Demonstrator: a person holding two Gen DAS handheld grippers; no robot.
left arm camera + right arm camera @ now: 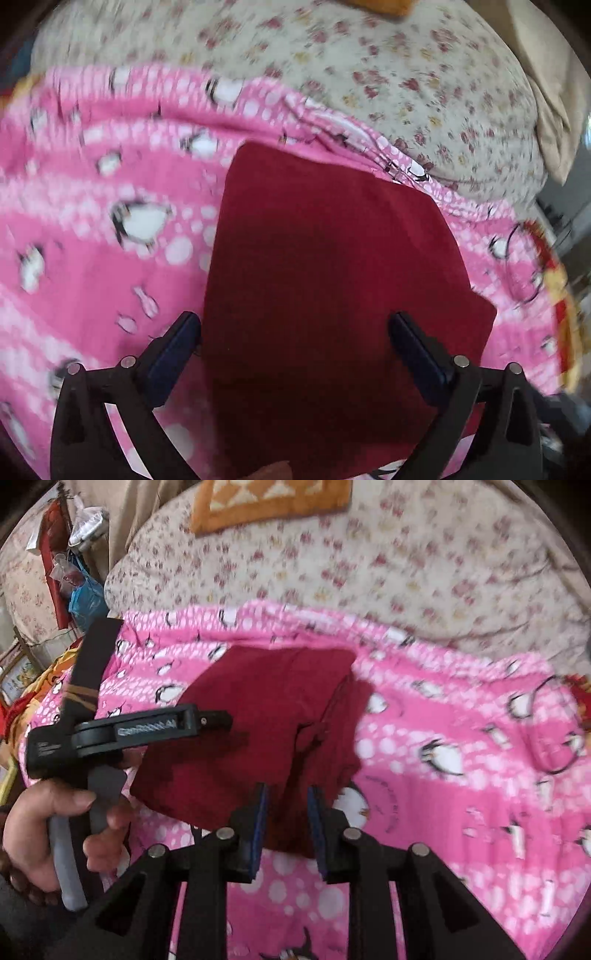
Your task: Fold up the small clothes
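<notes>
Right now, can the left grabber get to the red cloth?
Probably yes. The left gripper hangs wide open right above the red cloth, which lies flat on the pink blanket with nothing between them.

Open pink penguin-print fleece blanket [461, 738] right of folded dark-red cloth garment [258, 731], free for passage. Left side blocked by black left gripper [218, 718] in hand [55, 830]. Far: bare floral bedsheet [424, 565], orange patterned mat [269, 502].

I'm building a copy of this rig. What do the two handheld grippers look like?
Both grippers, left and right, are matte black plastic with jaws lined by dark blue pads and round silver pins at the linkage joints. Seen from the side, the left has a grey handle, an exposed coil spring and a rubber band.
</notes>
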